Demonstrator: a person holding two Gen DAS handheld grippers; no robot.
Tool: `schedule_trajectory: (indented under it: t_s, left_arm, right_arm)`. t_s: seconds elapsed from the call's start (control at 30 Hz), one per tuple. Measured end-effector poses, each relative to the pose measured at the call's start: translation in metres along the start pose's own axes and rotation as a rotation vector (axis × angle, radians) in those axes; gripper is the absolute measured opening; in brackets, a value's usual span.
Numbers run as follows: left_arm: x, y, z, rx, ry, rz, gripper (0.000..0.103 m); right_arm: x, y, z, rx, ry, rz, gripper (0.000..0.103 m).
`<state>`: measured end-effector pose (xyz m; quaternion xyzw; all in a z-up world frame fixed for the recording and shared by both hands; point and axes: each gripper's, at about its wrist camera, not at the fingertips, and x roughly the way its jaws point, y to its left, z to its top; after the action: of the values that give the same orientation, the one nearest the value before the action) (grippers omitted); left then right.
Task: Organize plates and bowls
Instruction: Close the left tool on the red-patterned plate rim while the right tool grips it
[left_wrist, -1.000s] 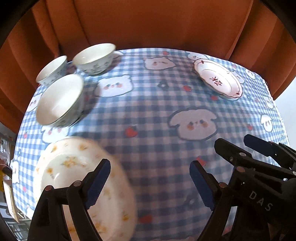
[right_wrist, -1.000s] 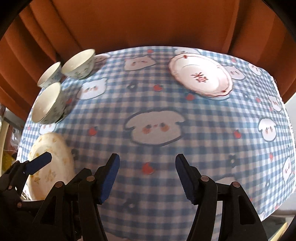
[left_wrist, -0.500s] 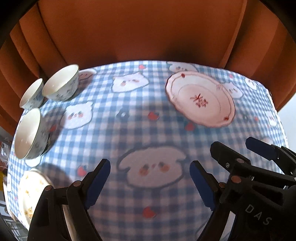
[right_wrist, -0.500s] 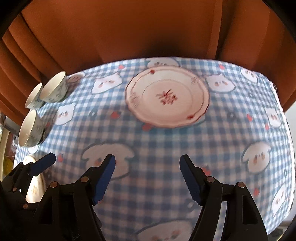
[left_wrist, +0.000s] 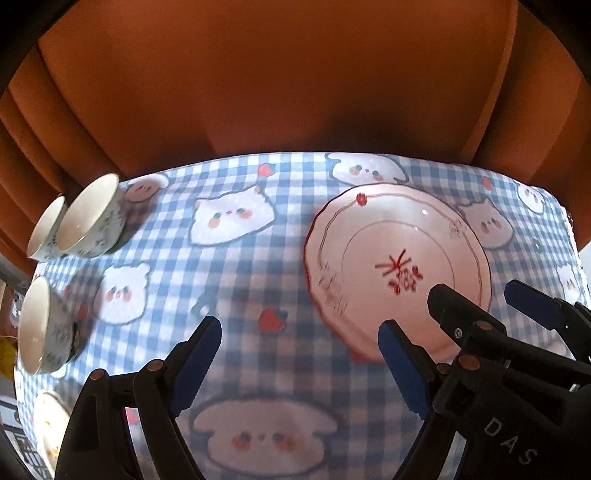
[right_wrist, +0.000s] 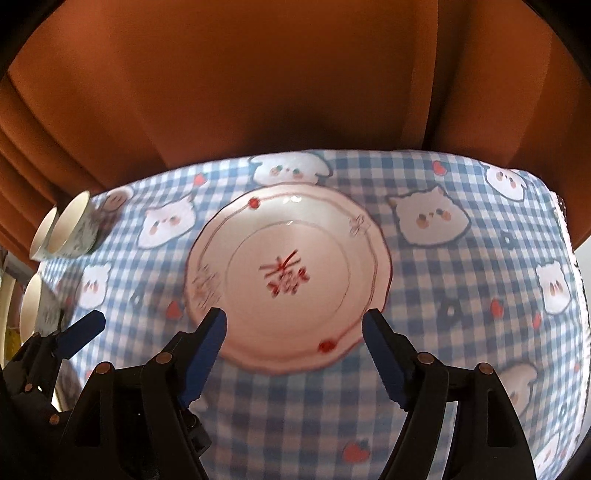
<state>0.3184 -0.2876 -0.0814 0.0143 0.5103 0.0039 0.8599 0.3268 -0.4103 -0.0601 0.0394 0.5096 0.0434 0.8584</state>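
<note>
A white plate with red trim and a red centre mark (right_wrist: 288, 277) lies on the blue checked tablecloth (right_wrist: 461, 280). My right gripper (right_wrist: 295, 345) is open and empty, its blue pads level with the plate's near rim on either side. The plate shows in the left wrist view (left_wrist: 397, 269) to the right of my left gripper (left_wrist: 299, 360), which is open and empty over the cloth. Three white patterned bowls (left_wrist: 90, 221) (left_wrist: 44, 234) (left_wrist: 42, 328) stand at the far left. A yellow-flowered plate (left_wrist: 50, 421) peeks in at the lower left.
An orange curtain (right_wrist: 295, 92) hangs behind the table's far edge. The right gripper (left_wrist: 495, 332) shows at the right in the left wrist view, over the plate's near side. The table's right edge (right_wrist: 565, 221) drops off at the far right.
Both grippers have moved forward and to the right, away from the yellow-flowered plate and bowls. The red-trimmed plate now sits between the right gripper's fingers. Both stay open.
</note>
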Motion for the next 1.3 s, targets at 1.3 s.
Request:
schedule_trajectory:
  t_s: [1.3]
  left_arm:
    - [0.040, -0.013, -0.013, -0.008, 0.150, -0.043, 0.079]
  right_arm:
    - [0.053, -0.028, -0.011, 0.077, 0.095, -0.002, 0.074]
